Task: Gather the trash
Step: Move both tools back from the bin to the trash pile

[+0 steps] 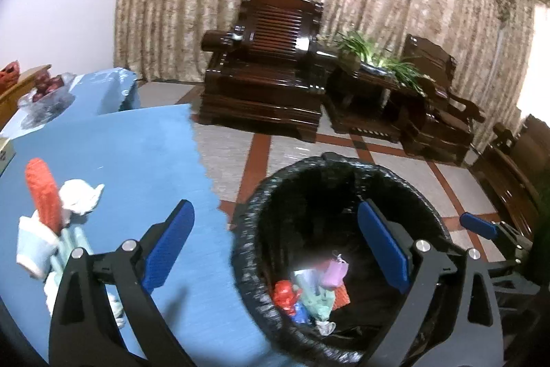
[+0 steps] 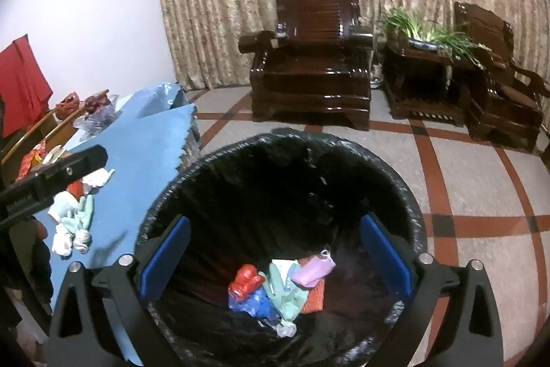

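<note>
Trash, a heap of crumpled red, blue, green and pink wrappers (image 2: 278, 288), is lying at the bottom of the round bin lined with a black plastic bag (image 2: 388, 191), which is standing on the tiled floor just beside the blue-clothed table (image 1: 137, 153). More white and red scraps (image 1: 55, 212) are sitting on that table. The right gripper (image 2: 275, 253) is hovering over the bin, jaws gaping wide and empty. The left gripper (image 1: 275, 246) is straddling table edge and bin rim, jaws likewise spread wide, gripping nothing.

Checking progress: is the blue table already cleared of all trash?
No: crumpled paper and wrappers lie on the blue table, outside the bin.
</note>
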`<control>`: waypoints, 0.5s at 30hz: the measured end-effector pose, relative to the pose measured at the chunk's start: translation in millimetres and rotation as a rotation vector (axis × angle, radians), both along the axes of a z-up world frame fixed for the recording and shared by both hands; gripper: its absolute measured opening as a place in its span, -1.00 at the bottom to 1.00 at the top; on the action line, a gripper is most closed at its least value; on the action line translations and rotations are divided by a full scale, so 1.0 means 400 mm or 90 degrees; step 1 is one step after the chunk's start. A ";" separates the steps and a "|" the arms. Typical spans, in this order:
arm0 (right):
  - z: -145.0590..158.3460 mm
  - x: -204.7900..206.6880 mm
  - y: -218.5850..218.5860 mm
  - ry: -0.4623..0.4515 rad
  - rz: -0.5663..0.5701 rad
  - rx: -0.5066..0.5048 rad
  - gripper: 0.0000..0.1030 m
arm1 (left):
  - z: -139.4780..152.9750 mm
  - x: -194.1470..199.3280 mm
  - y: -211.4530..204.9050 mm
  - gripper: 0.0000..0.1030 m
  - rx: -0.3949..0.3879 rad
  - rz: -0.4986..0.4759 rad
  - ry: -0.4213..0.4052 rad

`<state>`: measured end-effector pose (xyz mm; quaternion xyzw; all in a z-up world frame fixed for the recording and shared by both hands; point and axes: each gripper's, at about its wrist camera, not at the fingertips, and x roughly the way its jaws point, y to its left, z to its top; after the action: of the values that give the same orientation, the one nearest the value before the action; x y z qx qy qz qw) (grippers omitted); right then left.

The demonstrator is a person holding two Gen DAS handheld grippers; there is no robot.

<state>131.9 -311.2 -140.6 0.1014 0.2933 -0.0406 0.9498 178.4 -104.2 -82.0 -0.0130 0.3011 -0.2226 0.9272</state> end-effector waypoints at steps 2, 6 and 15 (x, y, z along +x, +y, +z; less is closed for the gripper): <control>0.015 0.007 0.026 -0.008 0.013 -0.004 0.89 | 0.006 -0.008 0.027 0.82 0.000 0.012 -0.003; 0.035 0.028 0.082 -0.018 0.039 -0.010 0.89 | 0.023 -0.016 0.089 0.82 0.003 0.038 -0.012; 0.056 0.063 0.195 -0.035 0.096 -0.018 0.89 | 0.037 -0.051 0.260 0.82 0.015 0.116 -0.022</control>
<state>156.9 -233.4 -118.3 0.0667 0.2737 0.0296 0.9590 158.2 -0.3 -67.1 -0.0255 0.2851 -0.1340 0.9487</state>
